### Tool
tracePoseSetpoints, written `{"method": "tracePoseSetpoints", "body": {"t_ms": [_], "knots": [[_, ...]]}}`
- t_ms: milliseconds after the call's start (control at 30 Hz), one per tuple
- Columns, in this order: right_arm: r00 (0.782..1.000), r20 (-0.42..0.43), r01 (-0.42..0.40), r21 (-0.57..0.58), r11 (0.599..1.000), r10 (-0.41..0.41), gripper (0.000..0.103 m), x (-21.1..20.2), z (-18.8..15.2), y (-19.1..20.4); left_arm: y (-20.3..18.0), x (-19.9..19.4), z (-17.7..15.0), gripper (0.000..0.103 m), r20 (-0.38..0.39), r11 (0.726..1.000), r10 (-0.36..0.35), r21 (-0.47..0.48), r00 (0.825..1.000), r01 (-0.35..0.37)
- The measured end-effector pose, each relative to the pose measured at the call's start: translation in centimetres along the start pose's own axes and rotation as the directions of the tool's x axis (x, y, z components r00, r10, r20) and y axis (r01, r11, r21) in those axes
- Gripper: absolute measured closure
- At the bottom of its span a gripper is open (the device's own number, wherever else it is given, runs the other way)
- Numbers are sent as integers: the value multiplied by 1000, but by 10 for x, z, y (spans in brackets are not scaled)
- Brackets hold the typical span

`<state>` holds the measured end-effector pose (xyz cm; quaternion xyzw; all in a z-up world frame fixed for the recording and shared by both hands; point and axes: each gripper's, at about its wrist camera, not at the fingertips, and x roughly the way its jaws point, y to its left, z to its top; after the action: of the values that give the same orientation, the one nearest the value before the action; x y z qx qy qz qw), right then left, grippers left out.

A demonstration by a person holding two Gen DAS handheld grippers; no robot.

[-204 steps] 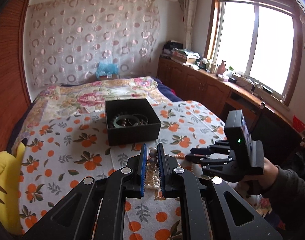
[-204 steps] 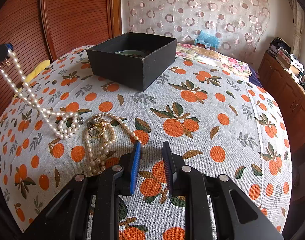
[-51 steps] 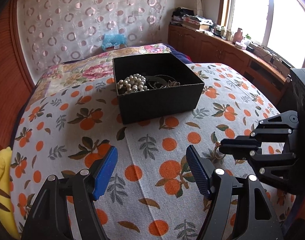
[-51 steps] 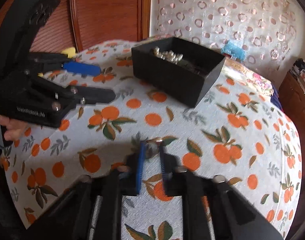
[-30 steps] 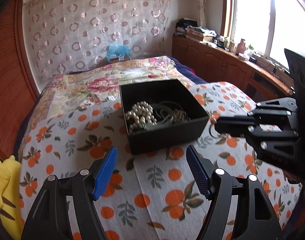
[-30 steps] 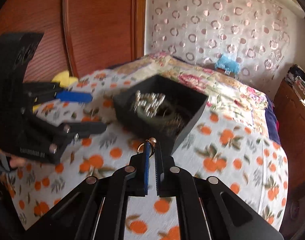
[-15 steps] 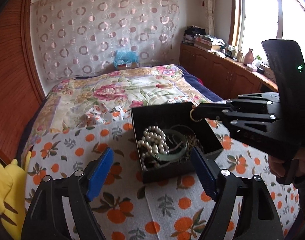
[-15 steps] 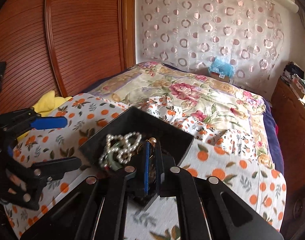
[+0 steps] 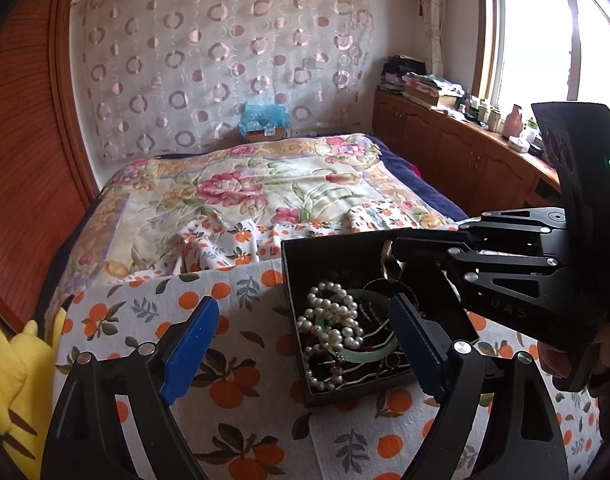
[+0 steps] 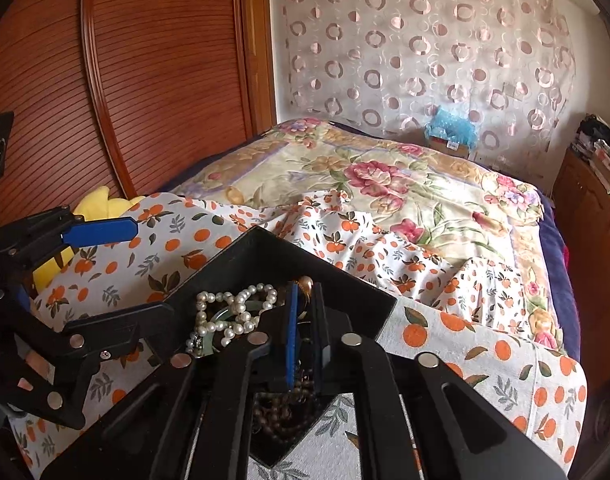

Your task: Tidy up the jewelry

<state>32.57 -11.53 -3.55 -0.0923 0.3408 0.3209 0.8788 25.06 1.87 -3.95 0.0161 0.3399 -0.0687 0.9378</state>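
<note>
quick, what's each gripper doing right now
Left gripper: open, empty.
Right gripper: over the black box, jaws just opening, gold ring between them; grip cannot be told.

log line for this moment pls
right gripper: over black box, fingers just opening, gold ring between | left gripper: open, empty

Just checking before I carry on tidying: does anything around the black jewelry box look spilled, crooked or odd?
Nothing spilled. The pearls and green bangle lie heaped inside the black box, none on the orange-print cloth. Only that cloth is rumpled behind the box. The right gripper, jaws just opening, has a gold ring between them over the box.
</note>
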Motion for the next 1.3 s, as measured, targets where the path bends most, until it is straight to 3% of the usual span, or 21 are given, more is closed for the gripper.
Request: {"method": "tracePoseSetpoints", "body": {"t_ms": [33,300,400,500,633,733,833,1000,1300], "knots": [[1000,0,2,1,1000,-2,79,1,0,0,0,1,0,19,-2,1000,1,-1,1000,-1],[999,21,34,55,998,-35,78,-11,-9,-3,0,0,-9,17,-14,1000,11,-7,1000,-12],[998,42,51,89,995,-55,77,-24,-17,-1,-2,-7,-12,11,-6,1000,27,-10,1000,-28],[995,57,70,109,992,-76,51,-37,-26,1,-3,-17,-17,11,3,999,33,-22,999,-33],[988,85,121,129,984,-132,25,-58,-40,10,-6,-33,-24,8,27,999,44,-31,999,-43],[981,106,147,156,977,-164,10,-71,-50,12,-9,-44,-28,8,36,998,54,-29,998,-53],[972,118,179,176,968,-201,2,-82,-59,14,-10,-55,-31,8,47,997,69,-30,997,-67],[964,112,211,216,953,-239,3,-98,-74,20,-13,-71,-42,8,51,997,67,-53,996,-64],[957,157,199,251,947,-242,3,-135,-101,37,-24,-103,-64,8,77,995,87,-51,993,-83]]}}
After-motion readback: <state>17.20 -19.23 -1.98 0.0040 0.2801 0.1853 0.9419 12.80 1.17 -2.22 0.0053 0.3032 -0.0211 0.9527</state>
